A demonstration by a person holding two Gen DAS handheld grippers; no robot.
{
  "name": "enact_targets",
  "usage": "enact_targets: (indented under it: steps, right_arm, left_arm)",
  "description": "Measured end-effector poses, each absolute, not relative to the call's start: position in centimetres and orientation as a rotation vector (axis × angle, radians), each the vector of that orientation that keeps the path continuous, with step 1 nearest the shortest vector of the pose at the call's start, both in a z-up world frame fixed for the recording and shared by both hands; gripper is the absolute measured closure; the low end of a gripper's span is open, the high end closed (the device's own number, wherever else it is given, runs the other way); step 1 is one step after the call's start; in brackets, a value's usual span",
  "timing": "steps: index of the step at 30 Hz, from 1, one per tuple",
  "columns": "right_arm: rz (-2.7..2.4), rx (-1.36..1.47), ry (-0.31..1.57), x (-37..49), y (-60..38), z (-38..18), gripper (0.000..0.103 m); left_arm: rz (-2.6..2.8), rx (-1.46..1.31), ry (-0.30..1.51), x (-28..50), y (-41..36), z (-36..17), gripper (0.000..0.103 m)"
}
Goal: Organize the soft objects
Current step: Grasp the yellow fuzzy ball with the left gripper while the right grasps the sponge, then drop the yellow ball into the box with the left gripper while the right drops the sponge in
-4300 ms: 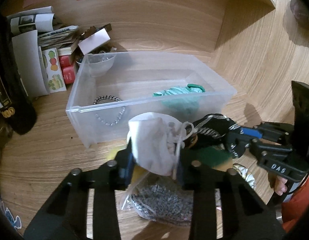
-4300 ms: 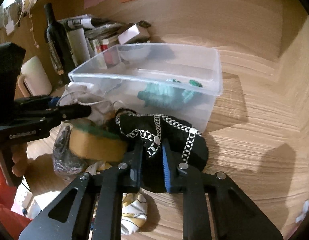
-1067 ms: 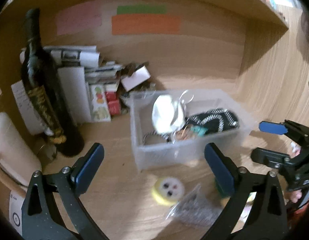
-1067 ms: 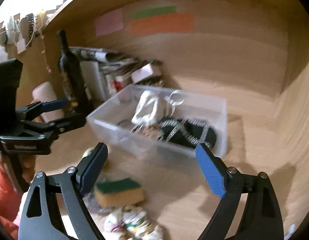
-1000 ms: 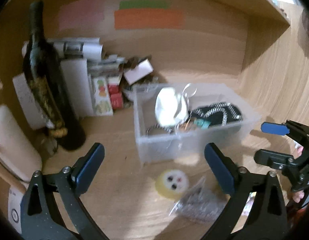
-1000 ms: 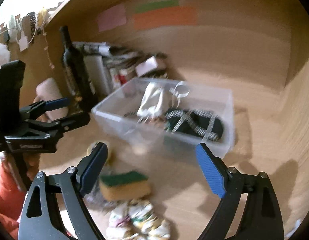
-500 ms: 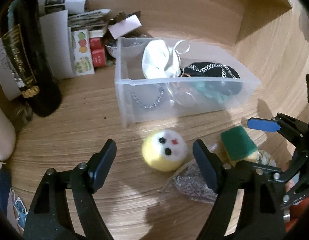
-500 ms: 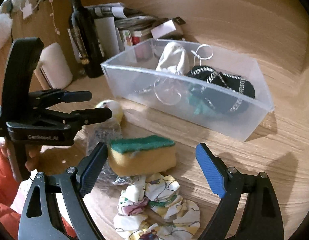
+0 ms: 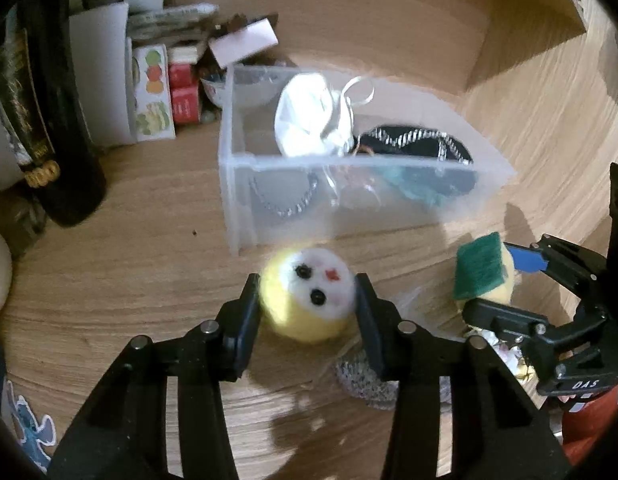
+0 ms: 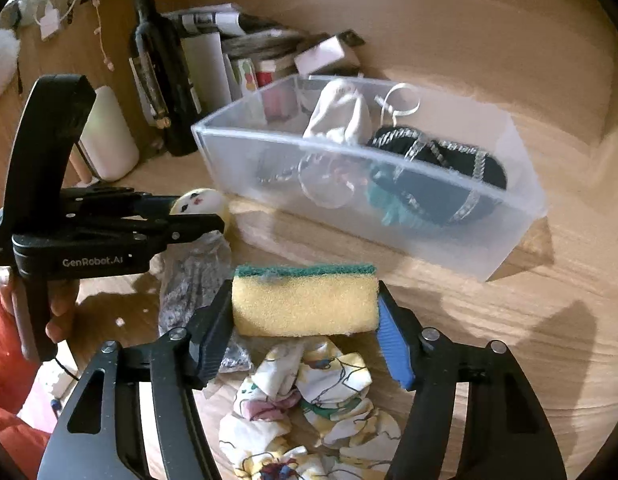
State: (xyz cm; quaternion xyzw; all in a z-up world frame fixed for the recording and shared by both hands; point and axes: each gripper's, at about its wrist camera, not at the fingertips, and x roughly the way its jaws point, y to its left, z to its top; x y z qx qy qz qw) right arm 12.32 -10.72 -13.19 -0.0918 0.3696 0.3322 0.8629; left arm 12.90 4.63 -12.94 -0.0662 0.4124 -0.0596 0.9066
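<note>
My left gripper (image 9: 307,308) is shut on a yellow fuzzy ball with a white face (image 9: 307,300), just in front of the clear plastic bin (image 9: 245,208). My right gripper (image 10: 305,328) is shut on a yellow sponge with a green scrub side (image 10: 305,304); the sponge also shows in the left wrist view (image 9: 483,276). The bin (image 10: 505,256) holds a white pouch (image 10: 341,114), a black patterned fabric piece (image 10: 441,160) and a teal item (image 10: 393,208). A floral cloth (image 10: 309,408) lies on the desk under my right gripper.
A dark wine bottle (image 10: 161,68) stands left of the bin, with books and boxes (image 9: 149,80) behind it. A grey glittery bag (image 10: 193,276) lies on the wooden desk between the grippers. A white cylinder (image 10: 109,136) stands at far left.
Both grippers came down from above the bin and closed: the left on the yellow ball, the right on the sponge. The pouch and black fabric held earlier now lie in the bin.
</note>
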Motion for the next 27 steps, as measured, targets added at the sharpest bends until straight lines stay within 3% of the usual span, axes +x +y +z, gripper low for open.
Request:
enact_targets:
  steps: [17, 27]
  right_arm:
    - [0.613, -0.11, 0.551, 13.9, -12.8, -5.9, 0.041]
    - [0.606, -0.105, 0.535, 17.5, -10.6, -5.1, 0.041]
  left_arm:
    - [-0.091, -0.086, 0.617, 12.8, 4.7, -5.4, 0.058]
    - [-0.072, -0.104, 0.629, 15.6, 5.5, -5.4, 0.058]
